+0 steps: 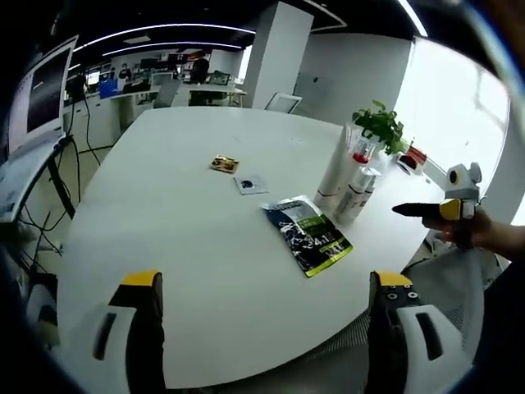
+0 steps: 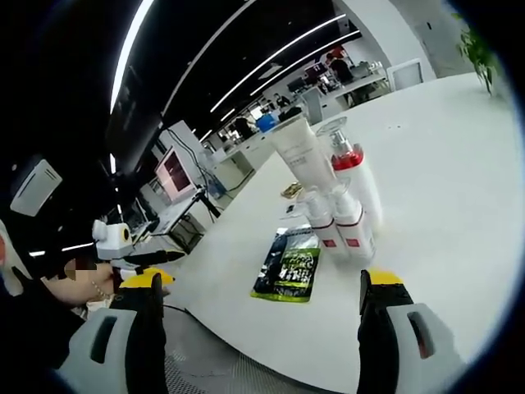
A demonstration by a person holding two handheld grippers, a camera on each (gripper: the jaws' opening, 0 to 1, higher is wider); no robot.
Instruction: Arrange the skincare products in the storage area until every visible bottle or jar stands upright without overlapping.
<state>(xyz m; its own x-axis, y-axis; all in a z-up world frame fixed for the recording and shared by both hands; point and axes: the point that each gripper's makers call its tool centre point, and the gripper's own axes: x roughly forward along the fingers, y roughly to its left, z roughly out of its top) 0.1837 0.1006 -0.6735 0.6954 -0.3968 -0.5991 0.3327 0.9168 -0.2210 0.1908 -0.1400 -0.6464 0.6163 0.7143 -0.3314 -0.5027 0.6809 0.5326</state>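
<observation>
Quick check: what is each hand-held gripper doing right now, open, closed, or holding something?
Left hand-held gripper: open, holding nothing.
Right hand-held gripper: open, holding nothing.

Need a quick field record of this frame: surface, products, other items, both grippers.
surface: white table
products: tall white tube, red-capped bottle, two small white bottles, all upright in one tight cluster
flat items: green-and-black sachet, small dark packet, small brown packet
plant: potted, behind cluster
left gripper: open, empty
right gripper: open, empty
</observation>
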